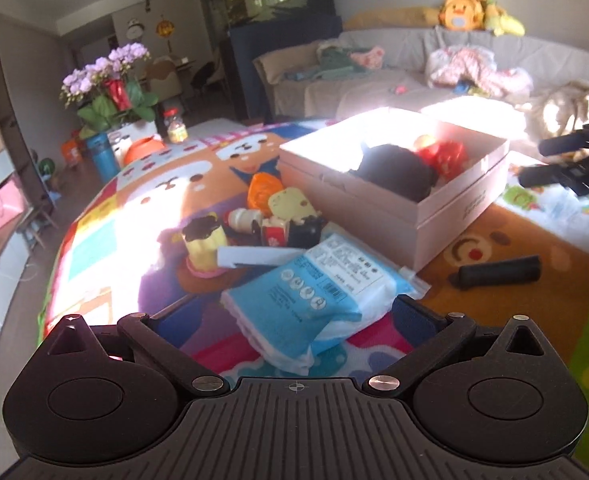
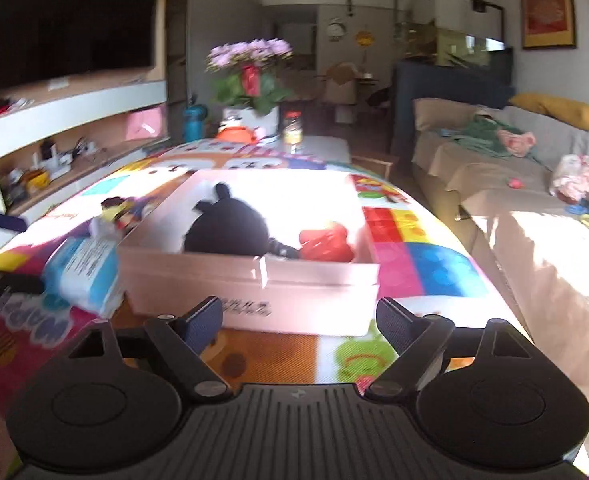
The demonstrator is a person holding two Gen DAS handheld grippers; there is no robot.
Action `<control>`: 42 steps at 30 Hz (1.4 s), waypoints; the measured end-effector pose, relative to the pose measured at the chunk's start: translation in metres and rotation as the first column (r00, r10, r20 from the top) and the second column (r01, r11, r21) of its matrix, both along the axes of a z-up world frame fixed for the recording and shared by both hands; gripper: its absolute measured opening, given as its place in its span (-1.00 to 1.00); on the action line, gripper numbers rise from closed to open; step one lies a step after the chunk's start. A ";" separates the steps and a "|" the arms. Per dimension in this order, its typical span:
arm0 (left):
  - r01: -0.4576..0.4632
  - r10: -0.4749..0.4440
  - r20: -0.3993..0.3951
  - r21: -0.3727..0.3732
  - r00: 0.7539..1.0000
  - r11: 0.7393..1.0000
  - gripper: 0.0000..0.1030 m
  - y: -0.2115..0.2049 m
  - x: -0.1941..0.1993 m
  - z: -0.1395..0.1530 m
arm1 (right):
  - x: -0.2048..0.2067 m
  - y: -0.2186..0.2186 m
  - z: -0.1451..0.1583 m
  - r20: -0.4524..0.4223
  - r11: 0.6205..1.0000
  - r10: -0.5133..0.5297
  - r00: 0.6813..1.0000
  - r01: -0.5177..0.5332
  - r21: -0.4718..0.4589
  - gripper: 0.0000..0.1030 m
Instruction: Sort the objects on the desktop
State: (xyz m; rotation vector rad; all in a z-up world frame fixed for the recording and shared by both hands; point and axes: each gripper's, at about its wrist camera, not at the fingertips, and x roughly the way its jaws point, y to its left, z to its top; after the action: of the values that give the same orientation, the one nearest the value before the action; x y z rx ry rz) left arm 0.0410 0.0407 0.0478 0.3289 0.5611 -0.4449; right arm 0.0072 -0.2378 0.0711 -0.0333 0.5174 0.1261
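Note:
In the left wrist view my left gripper [image 1: 282,316] is open, its fingers standing wide on either side of a blue-and-white wipes pack [image 1: 314,292] without touching it. Behind the pack lies a toy pile: a yellow pudding toy [image 1: 204,244], a small bottle [image 1: 246,218], a yellow figure [image 1: 290,204], an orange piece [image 1: 262,192]. A pale open box [image 1: 414,220] holds a black plush [image 1: 390,168] and a red toy [image 1: 442,156]. My right gripper [image 2: 298,320] is open and empty, close before the box [image 2: 294,280]; it also shows at the right edge [image 1: 534,162].
A black cylinder [image 1: 498,272] lies on the colourful play mat [image 1: 114,216] right of the pack. At the mat's far end stand a flower pot [image 1: 110,88], a blue bottle [image 1: 102,156] and a jar [image 1: 176,124]. A sofa [image 2: 514,184] runs along the right.

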 end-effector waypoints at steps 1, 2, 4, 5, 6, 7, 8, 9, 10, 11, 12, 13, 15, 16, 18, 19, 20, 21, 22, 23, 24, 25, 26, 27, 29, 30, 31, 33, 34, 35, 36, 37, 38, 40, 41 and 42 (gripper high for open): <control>0.014 -0.014 0.007 0.001 1.000 1.000 1.00 -0.001 0.000 0.001 | 0.009 -0.005 0.002 -0.001 0.999 -0.031 1.000 0.031 0.012 0.73; 0.029 -0.029 0.012 0.013 0.999 0.999 1.00 -0.004 0.003 0.000 | 0.018 -0.009 0.003 -0.009 0.998 -0.050 0.999 0.050 0.024 0.73; 0.074 -0.074 0.014 0.031 0.997 0.997 1.00 -0.013 0.011 -0.003 | 0.036 -0.014 -0.001 -0.027 0.996 -0.068 0.997 0.069 0.047 0.73; 0.098 -0.098 0.011 0.031 0.995 0.995 1.00 -0.018 0.016 -0.004 | 0.044 -0.014 -0.003 -0.029 0.995 -0.077 0.997 0.079 0.054 0.88; 0.120 -0.120 0.008 0.023 0.993 0.992 1.00 -0.022 0.022 -0.006 | 0.050 -0.017 -0.006 -0.018 0.994 -0.077 0.997 0.079 0.078 0.91; 0.137 -0.137 0.006 0.011 0.991 0.991 1.00 -0.025 0.028 -0.007 | 0.053 -0.018 -0.009 -0.014 0.993 -0.077 0.997 0.078 0.093 0.91; 0.149 -0.149 0.002 -0.001 0.989 0.989 1.00 -0.026 0.034 -0.007 | 0.057 -0.017 -0.009 -0.015 0.992 -0.075 0.997 0.076 0.104 0.91; 0.162 -0.162 -0.007 -0.015 0.987 0.987 1.00 -0.027 0.041 -0.009 | 0.063 -0.018 -0.011 -0.027 0.990 -0.063 0.998 0.066 0.121 0.90; 0.169 -0.170 -0.020 -0.024 0.985 0.985 1.00 -0.028 0.047 -0.011 | 0.067 -0.016 -0.011 -0.043 0.988 -0.036 0.998 0.042 0.148 0.90; 0.173 -0.174 -0.036 -0.033 0.984 0.984 1.00 -0.027 0.052 -0.013 | 0.069 -0.013 -0.011 -0.057 0.984 -0.010 0.998 0.020 0.178 0.95; 0.172 -0.174 -0.055 -0.044 0.983 0.984 1.00 -0.025 0.057 -0.015 | 0.070 -0.006 -0.010 -0.048 0.984 -0.016 0.999 0.025 0.175 0.95; 0.167 -0.170 -0.074 -0.055 0.983 0.984 1.00 -0.023 0.059 -0.017 | 0.070 0.001 -0.009 -0.044 0.987 -0.002 0.999 0.009 0.161 0.95; 0.154 -0.163 -0.121 -0.079 0.979 0.985 1.00 -0.016 0.059 -0.021 | 0.070 0.013 -0.008 -0.038 0.986 0.054 0.998 -0.047 0.158 0.95; 0.155 -0.166 -0.139 -0.091 0.976 0.984 1.00 -0.014 0.056 -0.022 | 0.071 0.018 -0.008 -0.044 0.982 0.092 0.995 -0.083 0.170 0.94; 0.161 -0.181 -0.176 -0.121 0.968 0.979 1.00 -0.008 0.045 -0.023 | 0.069 0.028 -0.008 -0.045 0.976 0.147 0.988 -0.138 0.169 0.93; 0.157 -0.182 -0.193 -0.139 0.964 0.978 1.00 -0.006 0.038 -0.022 | 0.066 0.034 -0.008 -0.033 0.977 0.161 0.986 -0.155 0.148 0.93; 0.154 -0.188 -0.211 -0.167 0.959 0.974 1.00 -0.005 0.030 -0.020 | 0.061 0.039 -0.006 -0.013 0.979 0.170 0.985 -0.167 0.115 0.93; 0.148 -0.196 -0.233 -0.205 0.953 0.967 1.00 -0.004 0.022 -0.018 | 0.055 0.044 -0.004 0.010 0.981 0.174 0.985 -0.175 0.083 0.92; 0.141 -0.201 -0.255 -0.238 0.946 0.961 1.00 -0.004 0.013 -0.017 | 0.048 0.047 -0.002 0.032 0.983 0.175 0.984 -0.177 0.053 0.93; 0.136 -0.207 -0.270 -0.259 0.940 0.956 1.00 -0.004 0.005 -0.016 | 0.040 0.051 0.002 0.054 0.984 0.173 0.983 -0.174 0.019 0.93; 0.135 -0.210 -0.274 -0.267 0.938 0.954 1.00 -0.005 -0.005 -0.015 | 0.032 0.053 0.004 0.069 0.985 0.172 0.983 -0.172 -0.011 0.93; 0.131 -0.202 -0.269 -0.260 0.942 0.957 1.00 -0.007 -0.012 -0.013 | 0.025 0.054 0.005 0.077 0.984 0.176 0.981 -0.174 -0.034 0.93; 0.123 -0.186 -0.252 -0.244 0.950 0.962 1.00 -0.007 -0.021 -0.011 | 0.017 0.054 0.006 0.077 0.982 0.185 0.980 -0.182 -0.048 0.93; 0.122 -0.174 -0.229 -0.223 0.958 0.967 1.00 -0.006 -0.028 -0.009 | 0.010 0.052 0.007 0.064 0.978 0.204 0.977 -0.201 -0.053 0.93; 0.116 -0.142 -0.172 -0.151 0.975 0.982 1.00 -0.004 -0.039 -0.006 | -0.001 0.049 0.005 0.021 0.969 0.243 0.970 -0.241 -0.054 0.84; 0.106 -0.121 -0.148 -0.105 0.982 0.989 1.00 -0.004 -0.042 -0.006 | -0.008 0.049 0.002 -0.008 0.963 0.263 0.965 -0.263 -0.062 0.75; 0.099 -0.109 -0.139 -0.077 0.984 0.992 1.00 -0.002 -0.045 -0.006 | -0.013 0.051 -0.003 -0.041 0.955 0.285 0.958 -0.288 -0.070 0.52; 0.084 -0.092 -0.154 -0.054 0.984 0.995 1.00 0.003 -0.048 -0.008 | -0.019 0.056 -0.015 -0.112 0.942 0.317 0.942 -0.327 -0.082 0.21; 0.073 -0.080 -0.160 -0.048 0.984 0.996 1.00 0.006 -0.050 -0.009 | -0.020 0.059 -0.020 -0.137 0.939 0.318 0.938 -0.332 -0.088 0.05; 0.062 -0.067 -0.161 -0.039 0.985 0.997 1.00 0.009 -0.053 -0.010 | -0.023 0.063 -0.027 -0.159 0.939 0.312 0.937 -0.329 -0.096 -0.07; 0.047 -0.050 -0.157 -0.023 0.986 0.999 1.00 0.010 -0.056 -0.012 | -0.023 0.065 -0.032 -0.176 0.941 0.305 0.936 -0.325 -0.098 -0.14; 0.034 -0.034 -0.150 -0.005 0.988 0.999 1.00 0.012 -0.060 -0.014 | -0.023 0.067 -0.036 -0.193 0.942 0.303 0.933 -0.324 -0.090 -0.27; 0.025 -0.023 -0.142 0.011 0.990 1.000 1.00 0.013 -0.062 -0.015 | -0.022 0.069 -0.038 -0.214 0.941 0.311 0.926 -0.331 -0.067 -0.35; 0.022 -0.016 -0.118 0.050 0.993 0.999 1.00 0.010 -0.066 -0.020 | -0.027 0.068 -0.038 -0.226 0.933 0.348 0.910 -0.359 -0.010 -0.36; 0.034 -0.026 -0.103 0.074 0.994 0.997 1.00 0.006 -0.066 -0.022 | -0.029 0.069 -0.036 -0.223 0.930 0.359 0.906 -0.368 0.000 -0.36; 0.053 -0.044 -0.089 0.100 0.995 0.994 1.00 0.001 -0.064 -0.024 | -0.032 0.070 -0.034 -0.213 0.928 0.362 0.907 -0.372 -0.006 -0.35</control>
State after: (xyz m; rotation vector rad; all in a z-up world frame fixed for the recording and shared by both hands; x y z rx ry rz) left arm -0.0234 0.0422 0.0236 0.4230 0.6635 -0.4797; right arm -0.0249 -0.1678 0.0366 -0.1658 0.7213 0.4919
